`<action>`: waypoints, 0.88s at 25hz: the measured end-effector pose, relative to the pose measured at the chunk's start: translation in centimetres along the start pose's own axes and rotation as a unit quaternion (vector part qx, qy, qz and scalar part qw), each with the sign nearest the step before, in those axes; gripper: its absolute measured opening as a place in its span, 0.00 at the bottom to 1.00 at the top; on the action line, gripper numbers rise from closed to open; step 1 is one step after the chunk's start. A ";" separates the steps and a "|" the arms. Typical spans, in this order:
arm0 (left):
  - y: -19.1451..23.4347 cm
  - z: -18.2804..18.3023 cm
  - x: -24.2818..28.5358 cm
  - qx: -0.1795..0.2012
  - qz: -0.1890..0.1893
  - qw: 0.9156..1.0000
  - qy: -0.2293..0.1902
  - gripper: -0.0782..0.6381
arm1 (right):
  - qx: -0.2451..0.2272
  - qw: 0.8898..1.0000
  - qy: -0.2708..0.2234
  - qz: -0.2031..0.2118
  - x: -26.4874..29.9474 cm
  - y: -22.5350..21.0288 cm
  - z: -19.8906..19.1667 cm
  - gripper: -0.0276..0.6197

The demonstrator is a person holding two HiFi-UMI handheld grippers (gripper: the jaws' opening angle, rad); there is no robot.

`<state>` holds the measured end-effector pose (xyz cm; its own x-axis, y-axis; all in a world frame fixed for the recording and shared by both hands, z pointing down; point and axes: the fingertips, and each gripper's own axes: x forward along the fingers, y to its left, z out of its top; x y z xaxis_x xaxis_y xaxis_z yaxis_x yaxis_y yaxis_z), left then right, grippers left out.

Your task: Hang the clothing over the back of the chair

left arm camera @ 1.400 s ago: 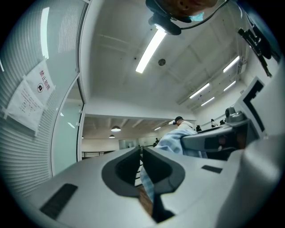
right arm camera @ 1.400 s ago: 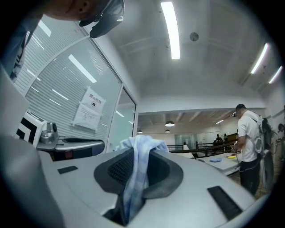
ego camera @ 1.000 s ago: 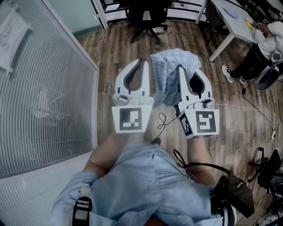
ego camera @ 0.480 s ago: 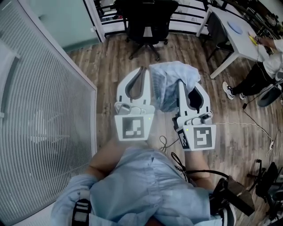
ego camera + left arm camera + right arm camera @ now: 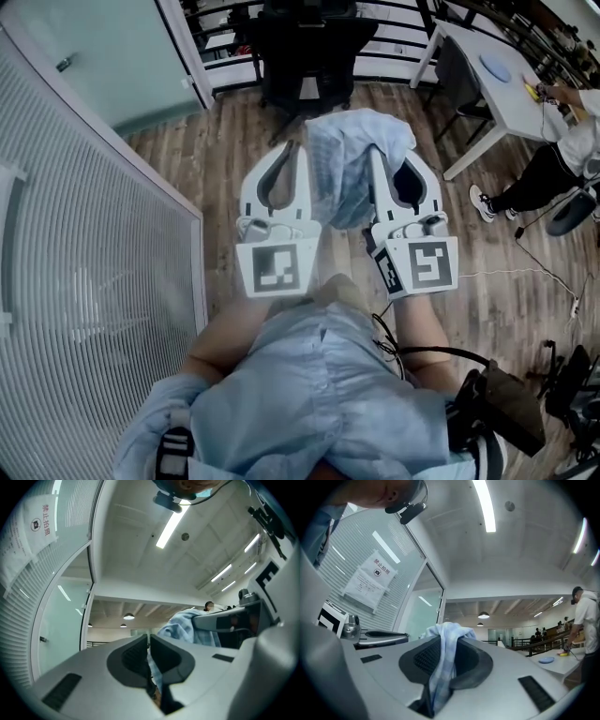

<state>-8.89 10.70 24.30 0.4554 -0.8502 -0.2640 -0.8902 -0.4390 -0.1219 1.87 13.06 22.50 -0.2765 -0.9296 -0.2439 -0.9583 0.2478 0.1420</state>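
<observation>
A light blue piece of clothing (image 5: 349,167) hangs bunched between my two grippers, held out in front of the person's chest over the wooden floor. The right gripper (image 5: 375,157) is shut on a fold of the clothing (image 5: 446,658), which drapes over its jaw tips. My left gripper (image 5: 300,150) holds the left edge; its jaws stand nearly together with a strip of the clothing (image 5: 156,679) caught low between them. The black office chair (image 5: 305,52) stands just beyond the grippers at the top of the head view, its back facing me.
A ribbed glass partition (image 5: 84,281) runs along the left. At the right stands a white table (image 5: 487,80) with a person (image 5: 562,141) beside it. Cables (image 5: 553,248) lie on the floor at the right. A white railing (image 5: 394,28) is behind the chair.
Both grippers have travelled forward together with the clothing toward the black chair, which now lies closer. The grip on the clothing looks the same.
</observation>
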 end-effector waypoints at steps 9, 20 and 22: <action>2.1 -4.6 8.0 0.020 0.006 1.000 0.019 0.15 | 0.001 1.000 0.004 0.003 6.8 -3.9 -4.0 0.15; 4.0 -6.5 23.3 0.028 0.022 0.999 0.023 0.15 | 0.000 1.000 0.000 0.023 19.6 -12.1 -6.0 0.15; 4.0 -6.9 25.7 0.034 0.025 0.999 0.025 0.15 | 0.003 1.000 -0.007 0.030 21.7 -13.7 -6.2 0.15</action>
<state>-0.70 -14.92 23.65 0.4093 -0.8845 -0.2240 -0.9096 -0.3766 -0.1754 9.40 -12.20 21.22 -0.3351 -0.9088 -0.2487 -0.9401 0.3051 0.1520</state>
